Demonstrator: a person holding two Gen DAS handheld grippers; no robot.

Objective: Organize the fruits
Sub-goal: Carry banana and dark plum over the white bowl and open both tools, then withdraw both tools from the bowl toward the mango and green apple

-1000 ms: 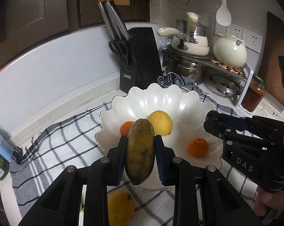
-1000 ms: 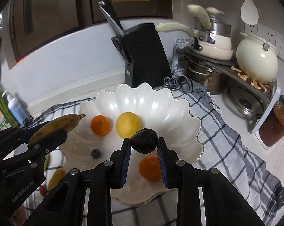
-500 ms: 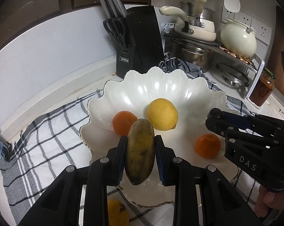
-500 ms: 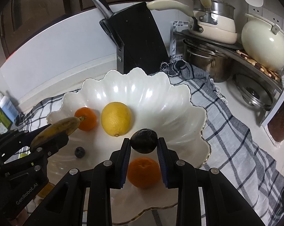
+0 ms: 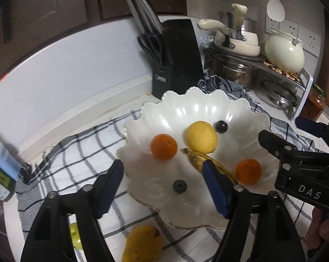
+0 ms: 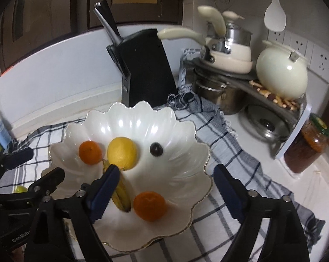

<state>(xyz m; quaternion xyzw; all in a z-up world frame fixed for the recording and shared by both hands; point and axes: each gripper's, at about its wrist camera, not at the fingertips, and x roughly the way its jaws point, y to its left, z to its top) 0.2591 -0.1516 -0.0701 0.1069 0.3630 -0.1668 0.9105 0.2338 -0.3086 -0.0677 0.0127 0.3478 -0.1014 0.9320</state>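
A white scalloped bowl (image 5: 208,107) (image 6: 129,118) sits on a checked cloth. In it lie a lemon (image 5: 201,136) (image 6: 121,149), two oranges (image 5: 164,146) (image 5: 248,170) (image 6: 90,152) (image 6: 149,206), a banana (image 5: 197,158) (image 6: 119,194), a dark plum (image 5: 221,126) (image 6: 156,149) and a blueberry (image 5: 179,186). My left gripper (image 5: 164,187) is open and empty over the bowl's near side. My right gripper (image 6: 166,192) is open and empty above the bowl.
A yellow fruit (image 5: 142,244) and a green fruit (image 5: 75,238) lie on the cloth (image 5: 77,152) in front of the bowl. A black knife block (image 6: 144,69) stands behind. A pot rack (image 6: 240,83) and a jar (image 6: 306,148) are at the right. Bottles (image 5: 3,170) stand at the left.
Both grippers opened. The banana dropped from the left gripper and the plum from the right; both now lie in the bowl. Both grippers pulled back a little.
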